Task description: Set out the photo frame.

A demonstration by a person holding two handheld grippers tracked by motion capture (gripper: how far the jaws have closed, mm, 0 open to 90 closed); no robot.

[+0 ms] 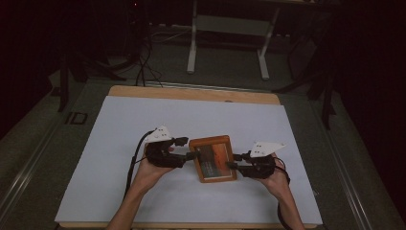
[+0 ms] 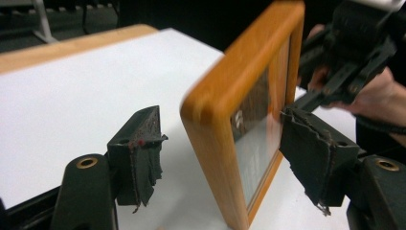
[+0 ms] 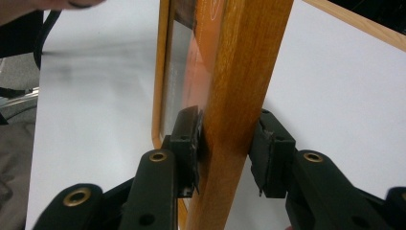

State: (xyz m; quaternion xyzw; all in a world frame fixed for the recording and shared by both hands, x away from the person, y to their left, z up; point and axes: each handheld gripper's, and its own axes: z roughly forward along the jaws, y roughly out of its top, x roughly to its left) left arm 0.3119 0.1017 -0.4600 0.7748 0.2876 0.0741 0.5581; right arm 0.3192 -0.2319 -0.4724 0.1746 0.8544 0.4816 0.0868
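**Frame held on one side, freed on the other**

We have the rectangular wooden picture frame with a glass front and orange print (image 1: 213,158) between our two tools, near the front middle of the white table sheet (image 1: 119,143). Our right gripper (image 3: 225,143) is clamped on the frame's right rail, pads pressing both faces. Our left gripper (image 2: 220,143) stands with its jaws spread; the frame's left rail sits between them, untouched by the near pad and, as far as we can tell, clear of the far one. We judge the frame is passing to a one-sided hold and is not yet placed. Beyond the frame, the sheet leaves a strip of light wooden tabletop (image 1: 191,93) bare. Farther back, a white metal stand (image 1: 227,43) rests on a dark floor.
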